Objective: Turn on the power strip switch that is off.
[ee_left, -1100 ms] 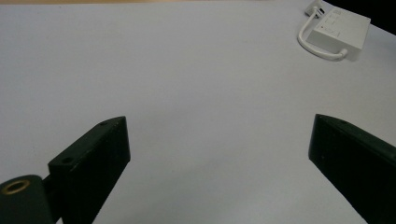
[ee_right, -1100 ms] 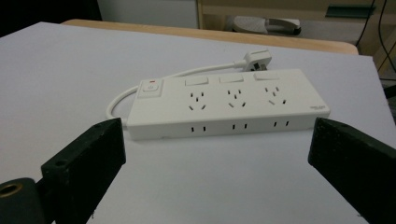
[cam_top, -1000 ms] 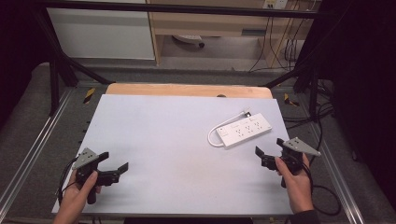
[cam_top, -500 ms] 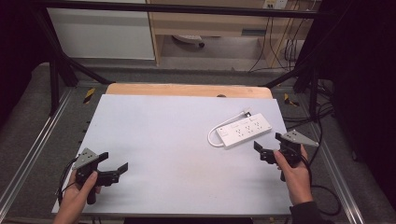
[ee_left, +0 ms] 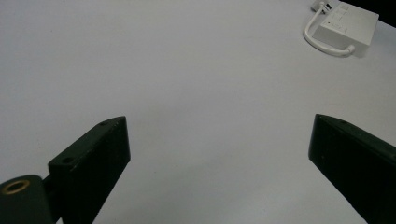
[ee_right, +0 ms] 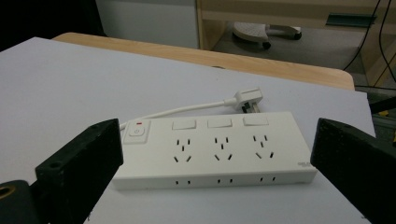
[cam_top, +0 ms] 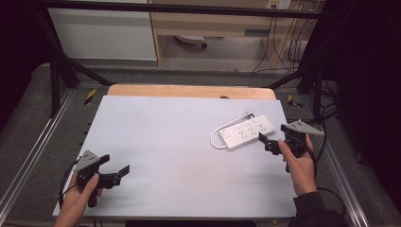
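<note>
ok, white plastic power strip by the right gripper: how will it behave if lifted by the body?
The white plastic power strip is a flat rigid box, so it likely stays stiff and won't roll. Its thin white cord and plug lie loose, so they'd probably dangle. Smooth casing may slip.

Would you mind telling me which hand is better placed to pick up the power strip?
The right. Its tool sits just beside the power strip, jaws open and aimed at it. The left tool is open too, but far across the table.
</note>
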The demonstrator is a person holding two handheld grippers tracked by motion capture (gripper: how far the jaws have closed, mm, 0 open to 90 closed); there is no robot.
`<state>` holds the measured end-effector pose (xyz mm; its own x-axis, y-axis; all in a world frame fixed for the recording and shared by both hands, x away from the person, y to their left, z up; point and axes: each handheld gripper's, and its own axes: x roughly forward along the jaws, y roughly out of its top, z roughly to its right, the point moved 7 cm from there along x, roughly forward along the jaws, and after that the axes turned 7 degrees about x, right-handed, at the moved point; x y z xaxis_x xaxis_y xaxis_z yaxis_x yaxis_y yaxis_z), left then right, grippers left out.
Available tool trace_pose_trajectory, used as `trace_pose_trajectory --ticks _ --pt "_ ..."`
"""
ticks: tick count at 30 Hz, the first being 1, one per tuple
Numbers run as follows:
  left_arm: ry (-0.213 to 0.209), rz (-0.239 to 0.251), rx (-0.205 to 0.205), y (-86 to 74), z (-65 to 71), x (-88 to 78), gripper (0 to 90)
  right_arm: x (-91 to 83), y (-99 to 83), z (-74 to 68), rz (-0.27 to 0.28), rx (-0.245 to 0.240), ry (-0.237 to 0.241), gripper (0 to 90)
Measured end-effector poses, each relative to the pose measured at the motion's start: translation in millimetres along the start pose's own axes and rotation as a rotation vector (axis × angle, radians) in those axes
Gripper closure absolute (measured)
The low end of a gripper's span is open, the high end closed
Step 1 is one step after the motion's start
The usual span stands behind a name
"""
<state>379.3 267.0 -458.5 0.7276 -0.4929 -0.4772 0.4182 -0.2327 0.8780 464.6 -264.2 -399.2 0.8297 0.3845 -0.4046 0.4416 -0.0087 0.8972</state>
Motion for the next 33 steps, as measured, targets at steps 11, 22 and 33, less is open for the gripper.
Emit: trace_pose_trajectory --ticks 11,22,33 --pt "0.002 -0.004 -0.001 -0.7 -0.5 0.6 5.5 14.2 24.6 14.3 0.015 0.005 -0.033 2.9" --pt "0.004 -0.010 0.000 -1.6 -1.2 1.2 5.5 28.0 36.5 21.9 0.003 -0.002 -0.055 3.2" --pt "0.002 -0.010 -0.001 -2.2 -1.1 1.5 5.5 38.4 43.4 30.8 0.002 0.010 -0.078 3.4"
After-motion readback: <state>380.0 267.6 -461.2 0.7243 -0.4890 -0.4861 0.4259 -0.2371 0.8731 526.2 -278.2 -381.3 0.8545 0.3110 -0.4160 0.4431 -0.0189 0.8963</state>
